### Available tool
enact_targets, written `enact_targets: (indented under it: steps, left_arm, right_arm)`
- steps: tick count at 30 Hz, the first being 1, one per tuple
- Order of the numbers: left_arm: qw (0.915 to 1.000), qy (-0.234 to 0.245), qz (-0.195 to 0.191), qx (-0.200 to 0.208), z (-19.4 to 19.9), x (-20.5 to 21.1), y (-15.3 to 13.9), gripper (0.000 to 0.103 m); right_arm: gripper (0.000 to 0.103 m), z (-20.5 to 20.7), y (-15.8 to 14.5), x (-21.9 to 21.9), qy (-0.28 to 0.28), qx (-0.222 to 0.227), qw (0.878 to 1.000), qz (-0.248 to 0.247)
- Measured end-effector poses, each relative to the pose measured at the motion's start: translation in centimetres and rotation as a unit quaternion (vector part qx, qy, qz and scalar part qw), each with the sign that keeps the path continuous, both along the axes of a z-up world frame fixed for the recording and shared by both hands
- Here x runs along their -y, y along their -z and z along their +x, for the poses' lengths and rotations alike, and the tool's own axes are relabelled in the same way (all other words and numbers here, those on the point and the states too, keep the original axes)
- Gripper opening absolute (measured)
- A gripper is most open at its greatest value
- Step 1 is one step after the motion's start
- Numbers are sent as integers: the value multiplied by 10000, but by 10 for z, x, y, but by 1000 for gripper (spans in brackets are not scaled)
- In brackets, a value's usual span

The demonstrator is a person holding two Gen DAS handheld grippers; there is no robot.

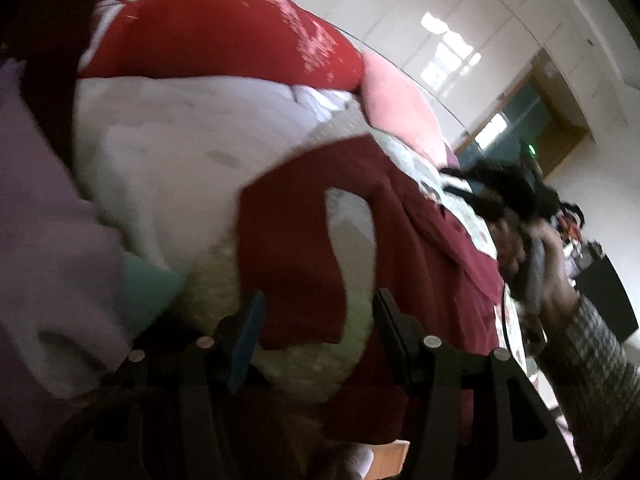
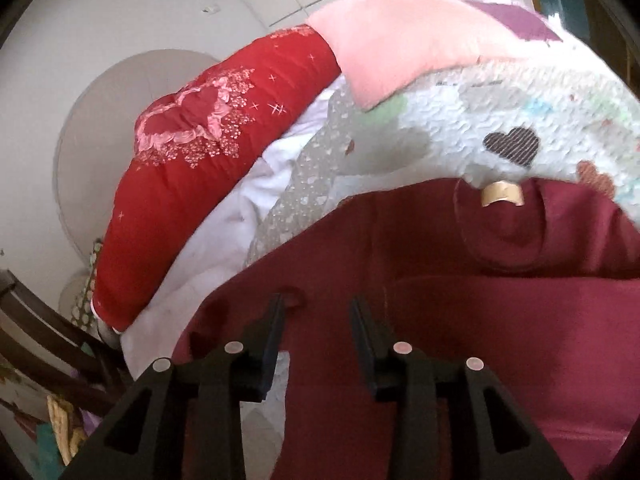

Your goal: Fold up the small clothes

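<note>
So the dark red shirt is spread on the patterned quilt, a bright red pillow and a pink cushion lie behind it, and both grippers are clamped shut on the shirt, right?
Not quite. Both wrist views show the jaws apart: the left gripper and right gripper are open over the dark red shirt. The rest holds: it lies on the patterned quilt, with the red pillow and pink cushion behind.

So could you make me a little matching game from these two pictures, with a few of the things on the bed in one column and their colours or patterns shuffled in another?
Things:
1. Small maroon cotton shirt under the grippers
2. Thick quilted blanket folded at the back
3. Flat soft cushion beside that blanket
4. Textured bedspread

Looks:
A. Pale pink, plain
B. Light, with a dark striped heart
C. Dark maroon, tan neck label
D. Bright red with pink flower print

Pairs: 1-C, 2-D, 3-A, 4-B
</note>
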State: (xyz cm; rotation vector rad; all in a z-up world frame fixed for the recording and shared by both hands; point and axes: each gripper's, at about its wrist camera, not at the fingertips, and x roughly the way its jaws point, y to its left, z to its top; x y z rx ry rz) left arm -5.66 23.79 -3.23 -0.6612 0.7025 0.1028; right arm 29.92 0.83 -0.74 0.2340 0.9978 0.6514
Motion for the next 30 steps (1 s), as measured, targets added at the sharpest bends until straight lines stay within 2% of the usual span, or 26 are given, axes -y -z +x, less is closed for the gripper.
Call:
enact_targets:
  steps: [3,7,10,11,14,16,18,20,21,22,23,24,25,27,30]
  left_arm:
    - [9997,-252,-2,29,-10,-14,-2,58]
    - [9984,-555,-19,57,-24,-32,-3,58]
    - [9979,-645,-17,57,-29,-38,-2,59]
    - [9979,-651,-19,55,-31,-38,-2,59]
    - [9978,-664,-45,32,-32,-40,2,59]
    - [9978,-662,-56,32,-31,-41,5,59]
    - [9979,-652,-43,26,-31,-41,5,59]
    - [9979,-645,-48,22,-30,-41,5,59]
    - [9979,-648,-65,22,-32,-41,4,59]
    - [9979,-648,-88,21,-32,-42,3,59]
    - [9978,-646,-109,20,-32,-42,3,59]
    - [9979,-640,-125,17,-35,-42,1,59]
    - [9979,-633,-135,12,-34,-42,0,59]
    - [9981,-604,-150,19,-33,-40,-4,59]
    - [9989,-465,-61,57,-27,-31,-13,59]
  right_arm:
    - [37,-27,3,-4,-253,-65,9996,-93]
    - [38,-75,24,-33,-981,-255,9947,-183]
    - [52,-113,42,-66,-1516,-280,9874,-359]
    - [56,-125,46,-76,-1678,-234,9846,-422]
    - [58,-161,56,-100,-2105,-56,9759,-573]
    - [65,-180,61,-114,-2321,28,9701,-704]
    - [72,-195,68,-122,-2396,242,9652,-1016]
    - [72,-210,78,-132,-2421,509,9585,-1418]
    - [71,-215,82,-134,-2445,556,9561,-1514]
    - [64,-221,86,-138,-2467,640,9531,-1630]
    - [34,-223,87,-141,-2478,719,9508,-1716]
    - [14,-223,83,-142,-2571,701,9492,-1671]
    - [8,-219,75,-141,-2600,608,9521,-1492]
    - [8,-205,46,-123,-2354,637,9649,-975]
    - [8,-182,4,-81,-1825,851,9784,-477]
